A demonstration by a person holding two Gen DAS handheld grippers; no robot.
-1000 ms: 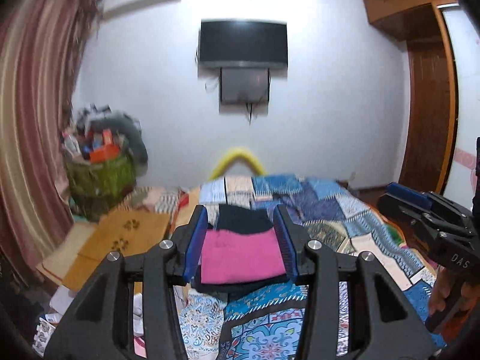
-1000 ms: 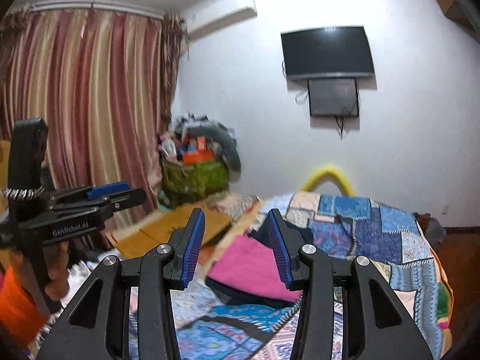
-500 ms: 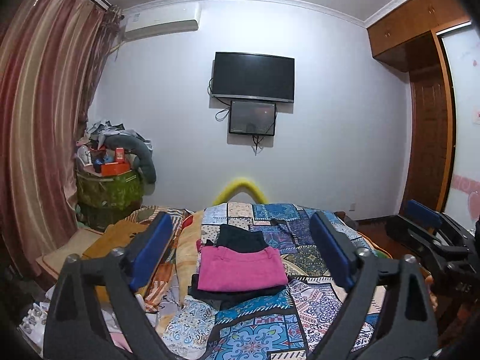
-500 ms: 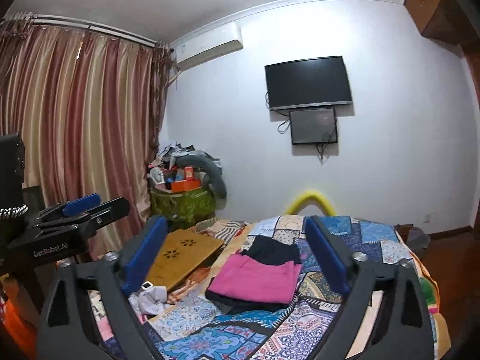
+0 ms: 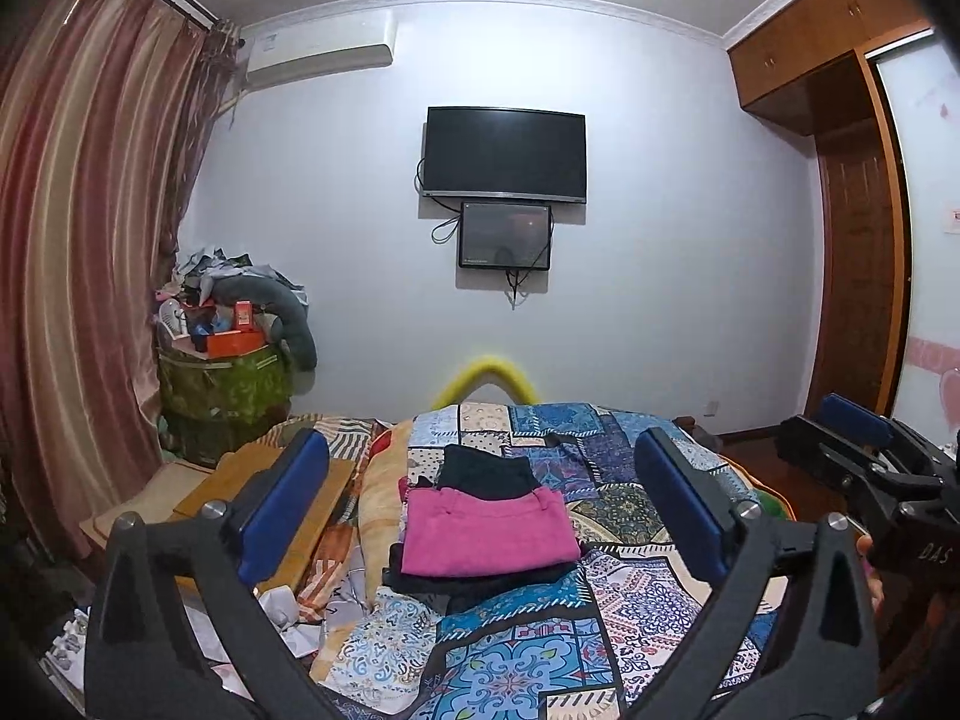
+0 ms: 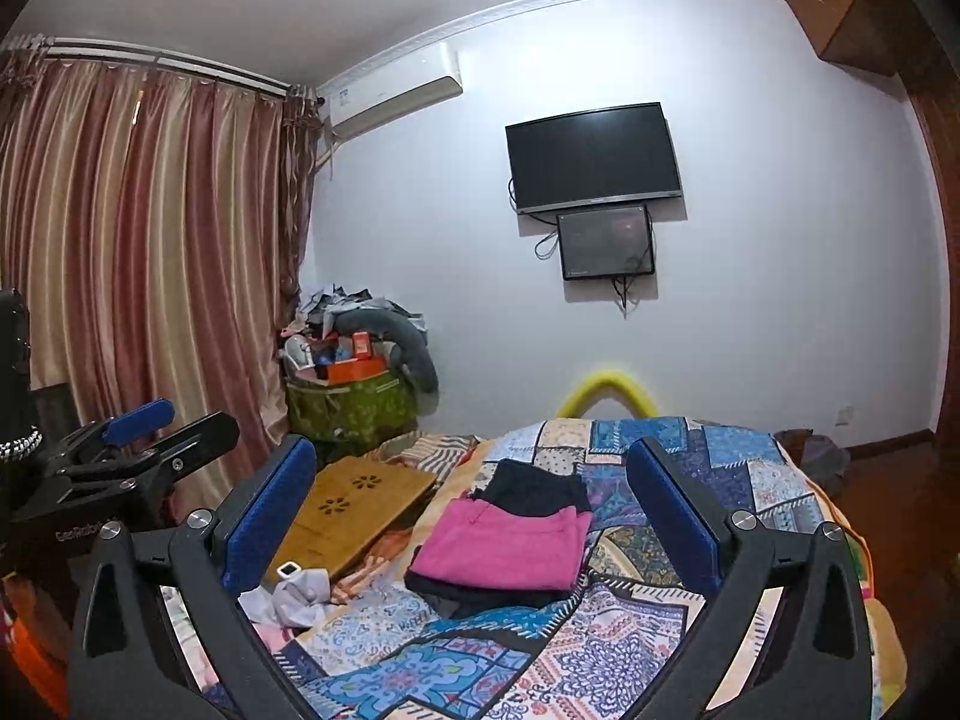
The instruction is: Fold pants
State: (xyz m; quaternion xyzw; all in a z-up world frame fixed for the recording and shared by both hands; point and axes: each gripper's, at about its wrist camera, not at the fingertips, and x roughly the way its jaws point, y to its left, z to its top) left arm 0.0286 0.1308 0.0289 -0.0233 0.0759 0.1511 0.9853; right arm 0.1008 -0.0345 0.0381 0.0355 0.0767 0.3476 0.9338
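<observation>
on quilt (image 5: 600,612) | folded pink pants (image 5: 485,531) flat, long axis crosswise, waistband toward wall | both grippers wide, empty

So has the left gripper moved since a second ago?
Yes. The left gripper pulled back and up from the pink pants; its jaws opened wide, and the wall TV sits lower in view.
</observation>
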